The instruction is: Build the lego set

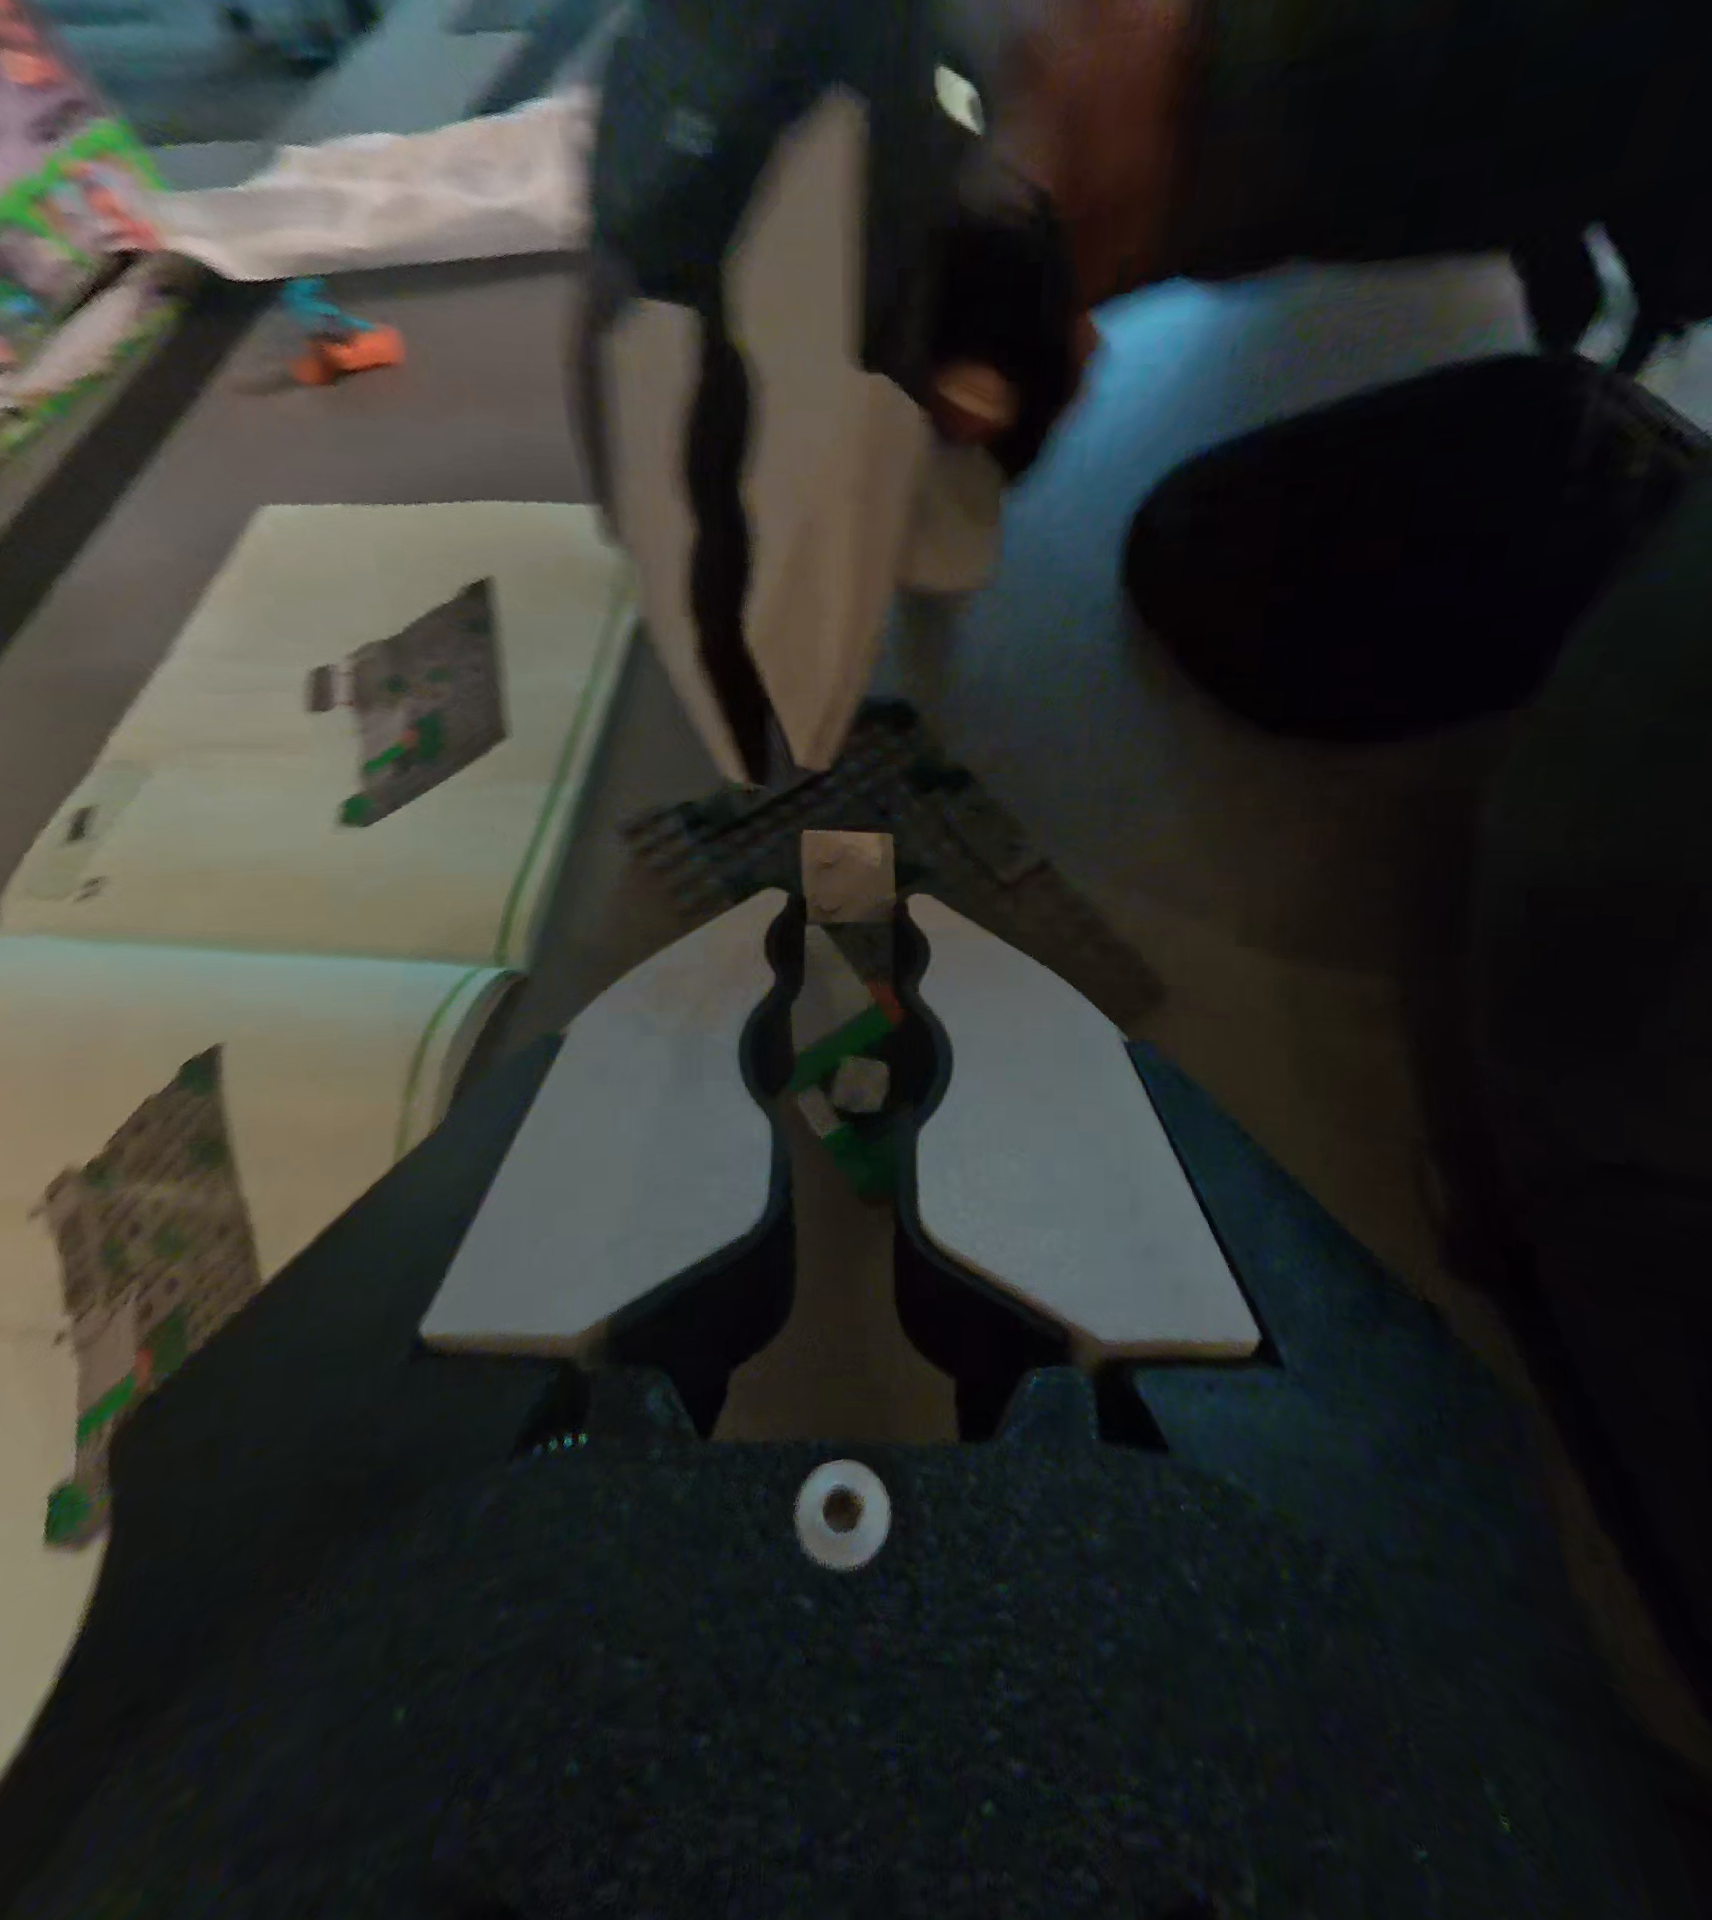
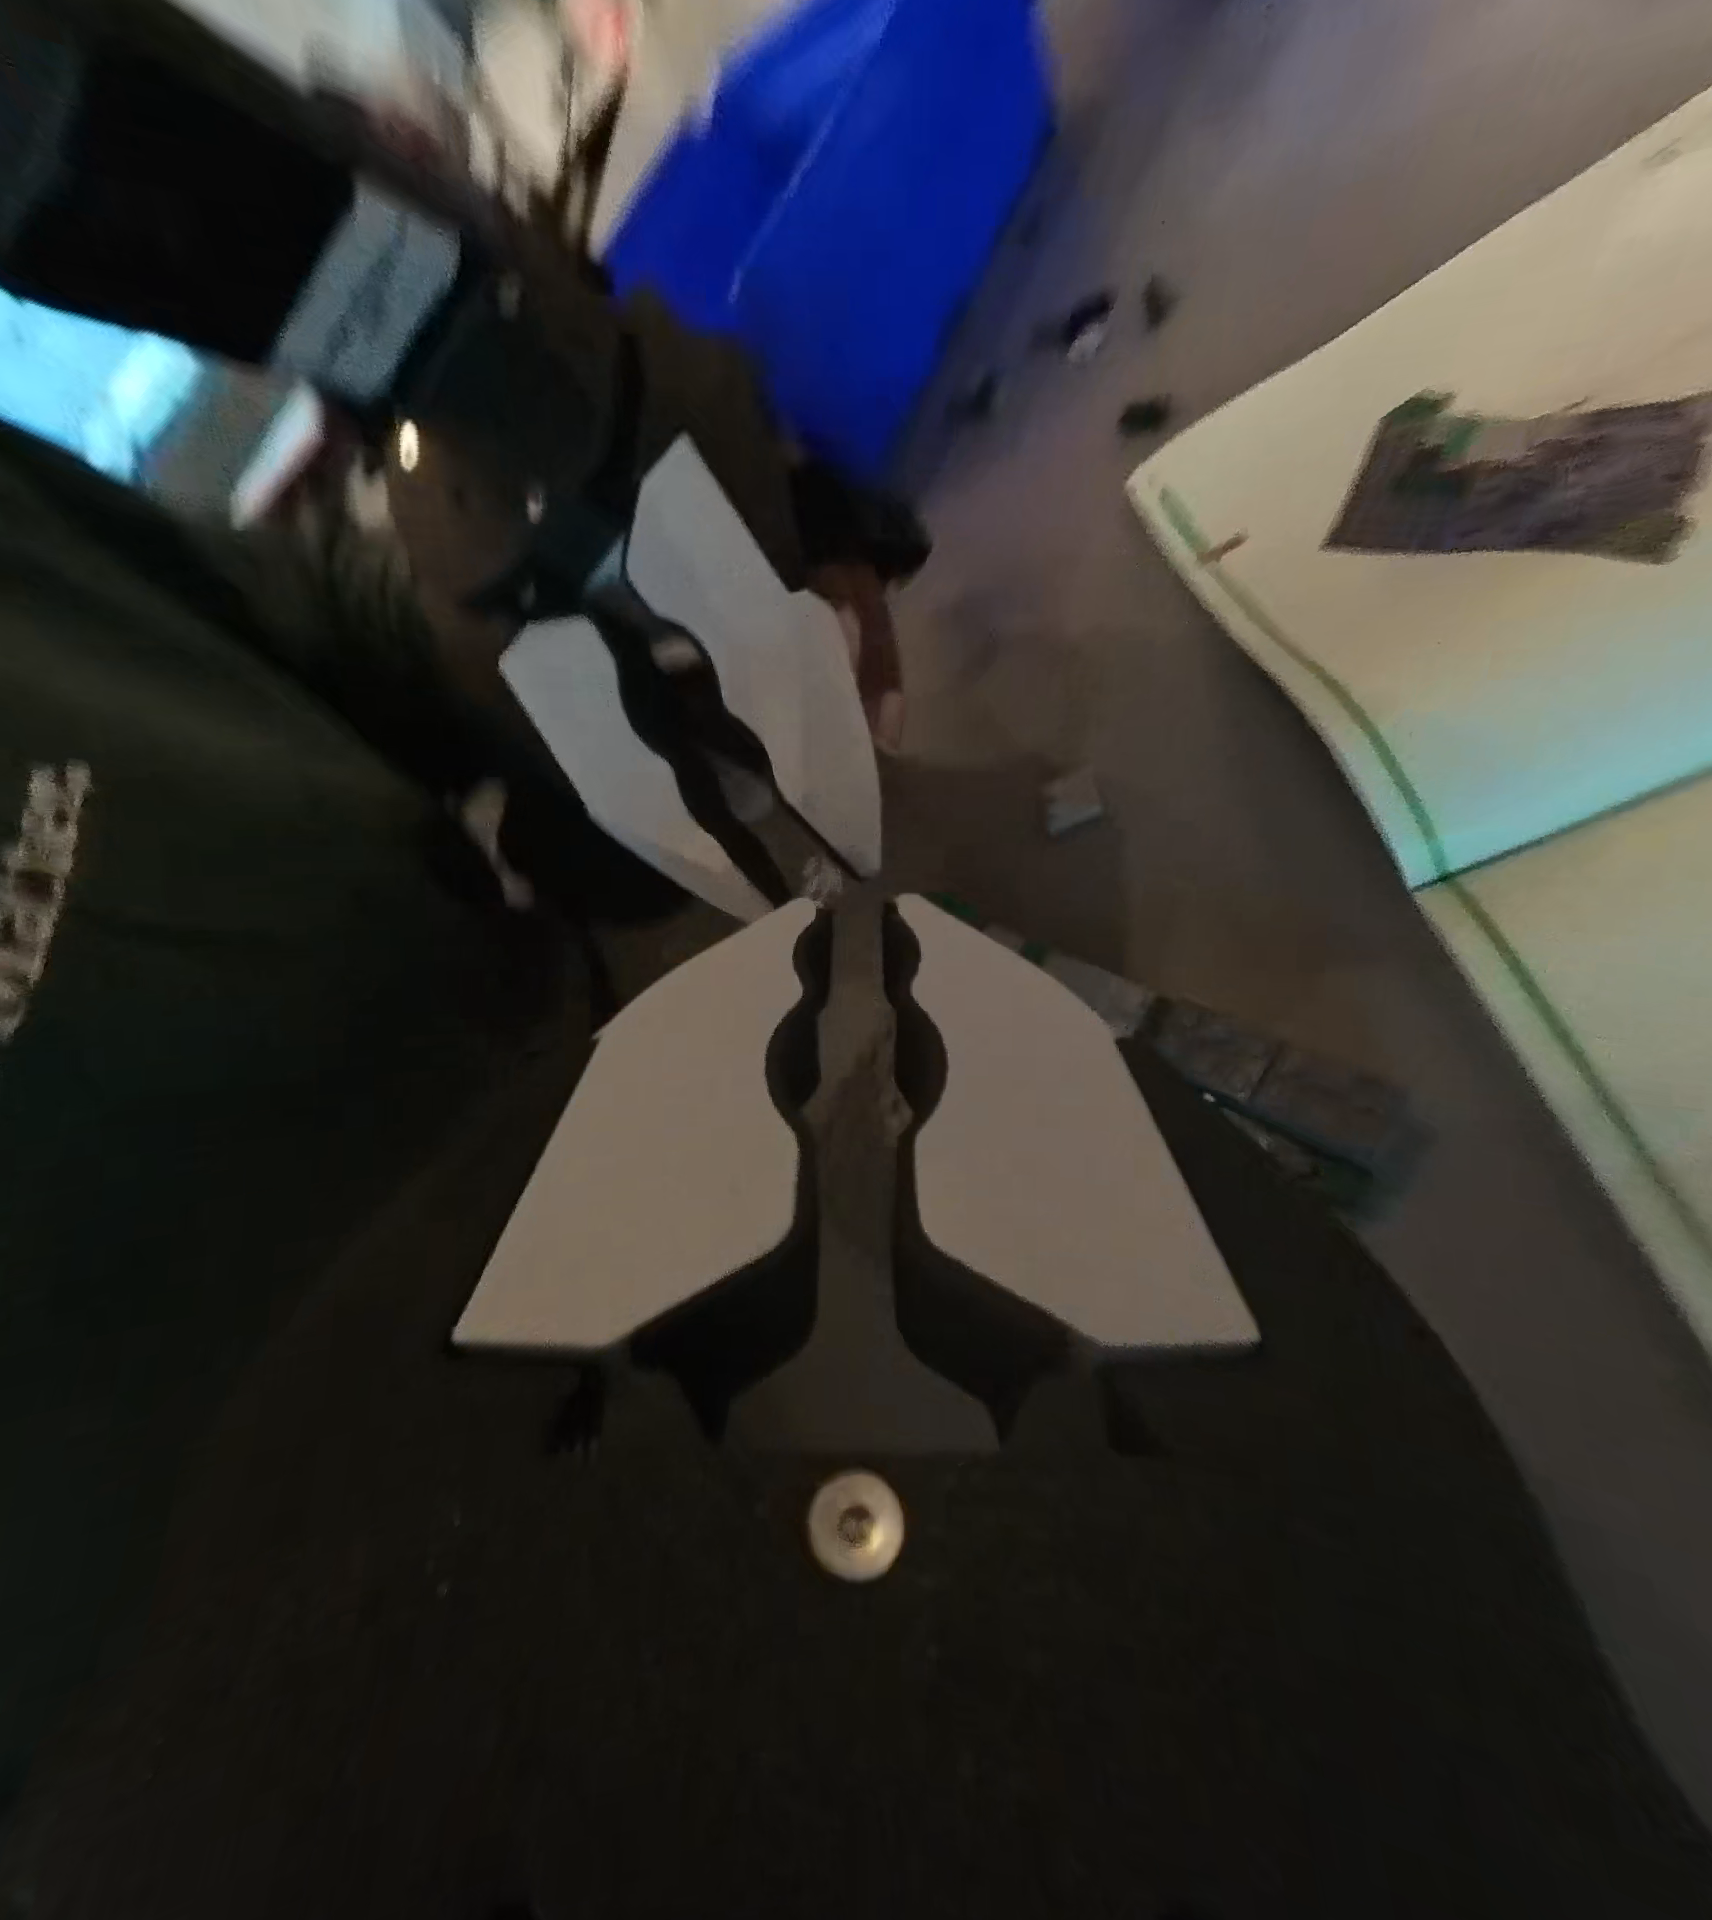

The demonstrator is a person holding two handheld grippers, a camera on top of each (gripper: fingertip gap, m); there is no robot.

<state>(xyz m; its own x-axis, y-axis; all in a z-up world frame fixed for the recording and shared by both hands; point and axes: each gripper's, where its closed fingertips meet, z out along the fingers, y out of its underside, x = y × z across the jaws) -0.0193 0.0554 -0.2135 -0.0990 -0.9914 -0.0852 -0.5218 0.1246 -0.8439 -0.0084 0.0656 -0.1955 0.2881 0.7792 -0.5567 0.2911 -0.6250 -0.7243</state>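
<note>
An open cream-paged instruction booklet lay leftmost on the surface for reference. Beside it, the left claw pinched a small pale grey brick above the dark studded baseplate, likely for placing. The right claw, pressed nearly together, touched the plate, apparently steadying it.

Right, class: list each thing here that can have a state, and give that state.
Left tool: shut on a small tan brick.
Right tool: nearly shut, nothing seen held.
Instruction booklet: lying open.
Dark baseplate: flat on table, green pieces attached.
</note>
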